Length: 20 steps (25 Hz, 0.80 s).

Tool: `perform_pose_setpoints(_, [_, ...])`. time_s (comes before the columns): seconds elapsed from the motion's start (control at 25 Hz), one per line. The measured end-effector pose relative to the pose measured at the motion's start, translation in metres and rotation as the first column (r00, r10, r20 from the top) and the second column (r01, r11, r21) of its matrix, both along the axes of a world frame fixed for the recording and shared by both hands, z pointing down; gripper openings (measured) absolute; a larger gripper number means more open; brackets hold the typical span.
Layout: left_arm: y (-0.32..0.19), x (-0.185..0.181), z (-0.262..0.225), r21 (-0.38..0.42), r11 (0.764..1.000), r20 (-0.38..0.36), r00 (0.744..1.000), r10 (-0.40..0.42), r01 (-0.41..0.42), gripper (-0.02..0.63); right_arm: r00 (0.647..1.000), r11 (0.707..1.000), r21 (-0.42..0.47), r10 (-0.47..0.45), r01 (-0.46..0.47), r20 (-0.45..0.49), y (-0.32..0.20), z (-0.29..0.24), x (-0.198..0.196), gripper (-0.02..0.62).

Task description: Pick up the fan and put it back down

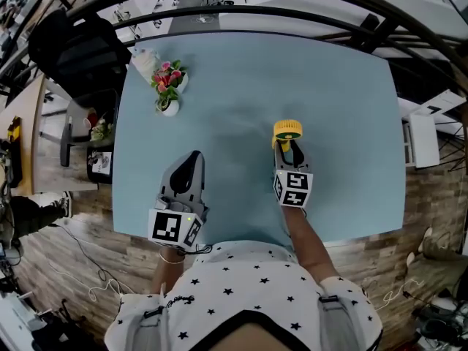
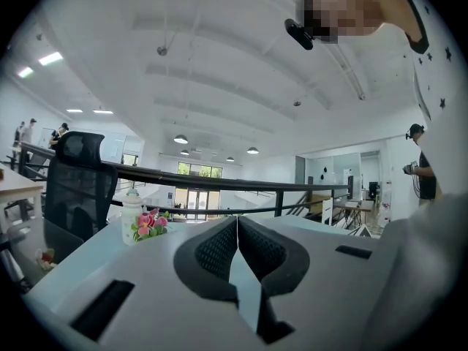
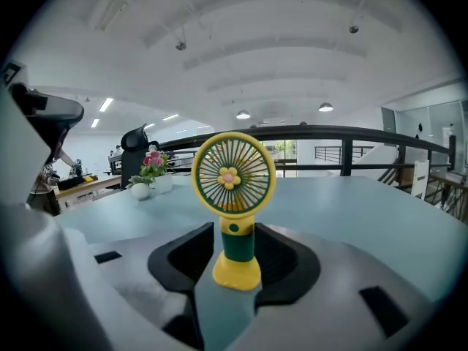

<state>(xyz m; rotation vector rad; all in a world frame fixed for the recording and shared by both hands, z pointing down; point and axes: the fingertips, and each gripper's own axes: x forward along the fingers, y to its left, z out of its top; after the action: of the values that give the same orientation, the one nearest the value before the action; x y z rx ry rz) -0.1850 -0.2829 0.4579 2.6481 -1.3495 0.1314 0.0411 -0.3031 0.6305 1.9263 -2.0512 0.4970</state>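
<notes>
While fan (image 3: pixel 232 189) stands upright on surface (image 1: pixel 344 108), long axis vertical, stem sits between pads of right tongs (image 3: pixel 235 253): jaws apart, gap each side, no grip. Left tongs (image 2: pixel 238 248) closed, empty, well apart from fan. No brand or writing readable.

A light blue tabletop (image 1: pixel 329 108) is shown. A yellow and green fan (image 3: pixel 234 181) is stood upright on it, between the jaws of the right tongs (image 3: pixel 235 243). Beyond the left tongs (image 1: pixel 191 159), to their left, potted pink flowers (image 1: pixel 167 79) and a white bottle (image 1: pixel 144 62) are placed just beside each other.
</notes>
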Motion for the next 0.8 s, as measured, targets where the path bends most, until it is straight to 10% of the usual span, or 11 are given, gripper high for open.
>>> perform_pose_setpoints(0.8, [-0.012,-0.016,0.009,-0.007,1.0,-0.007,1.0,-0.02,0.02,0.029,0.998,0.998,-0.012,0.054,-0.054,-0.046,-0.015,0.009,0.003,0.156])
